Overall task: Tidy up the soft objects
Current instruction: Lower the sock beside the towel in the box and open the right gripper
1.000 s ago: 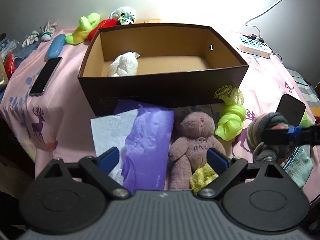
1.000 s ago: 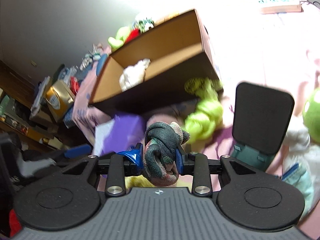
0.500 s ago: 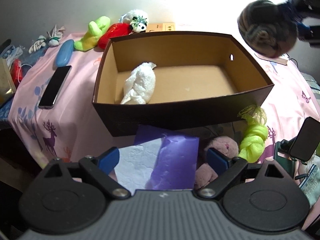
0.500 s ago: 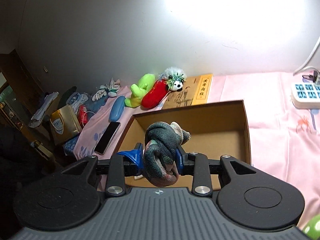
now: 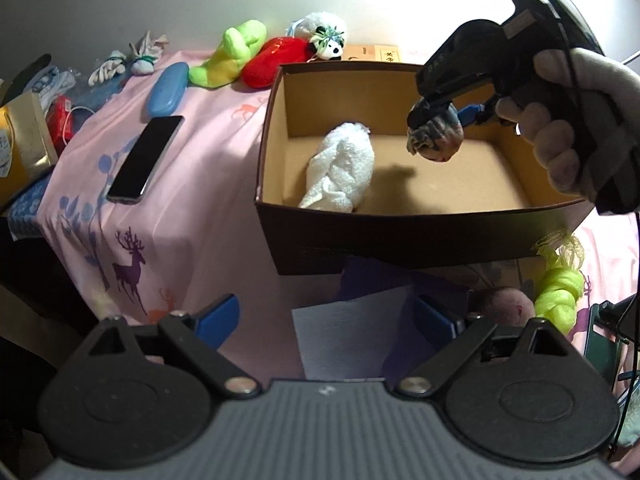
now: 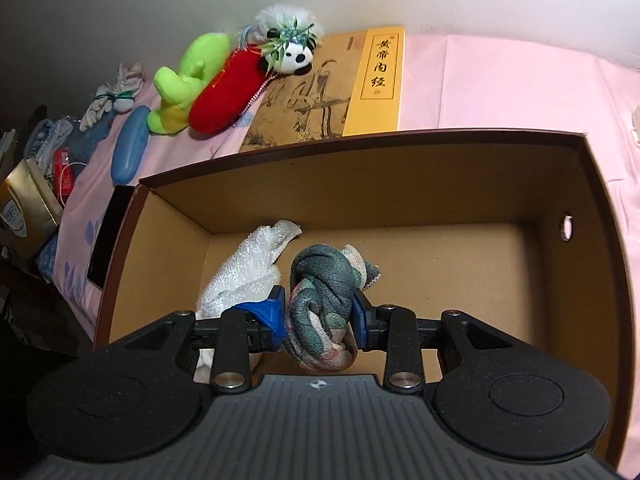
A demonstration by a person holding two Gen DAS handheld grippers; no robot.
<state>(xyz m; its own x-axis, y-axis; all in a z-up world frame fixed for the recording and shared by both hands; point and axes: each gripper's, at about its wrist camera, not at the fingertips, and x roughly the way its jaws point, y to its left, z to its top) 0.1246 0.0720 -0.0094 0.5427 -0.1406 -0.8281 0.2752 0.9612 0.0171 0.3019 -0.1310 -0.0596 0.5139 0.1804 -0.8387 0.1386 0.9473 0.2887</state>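
Note:
A brown cardboard box (image 5: 400, 236) (image 6: 600, 208) stands open on the pink cloth. A white knotted towel (image 5: 340, 176) (image 6: 244, 268) lies inside at its left. My right gripper (image 6: 318, 316) (image 5: 440, 128) is shut on a knotted grey-green cloth (image 6: 324, 304) (image 5: 436, 136) and holds it above the box floor, beside the towel. My left gripper (image 5: 326, 316) is open and empty in front of the box. A pink plush (image 5: 506, 304) and a neon yellow-green knotted cloth (image 5: 558, 296) lie before the box at the right.
A purple sheet and white paper (image 5: 352, 332) lie in front of the box. A phone (image 5: 146, 158), a blue case (image 5: 166, 88), a green plush (image 5: 230, 54), a red plush (image 5: 276, 64) and a panda (image 5: 326, 38) lie left and behind. A yellow book (image 6: 376, 80) lies behind the box.
My right gripper has carried the grey-green cloth up from the front right and down over the inside of the box. My left gripper has drawn back and risen a little.

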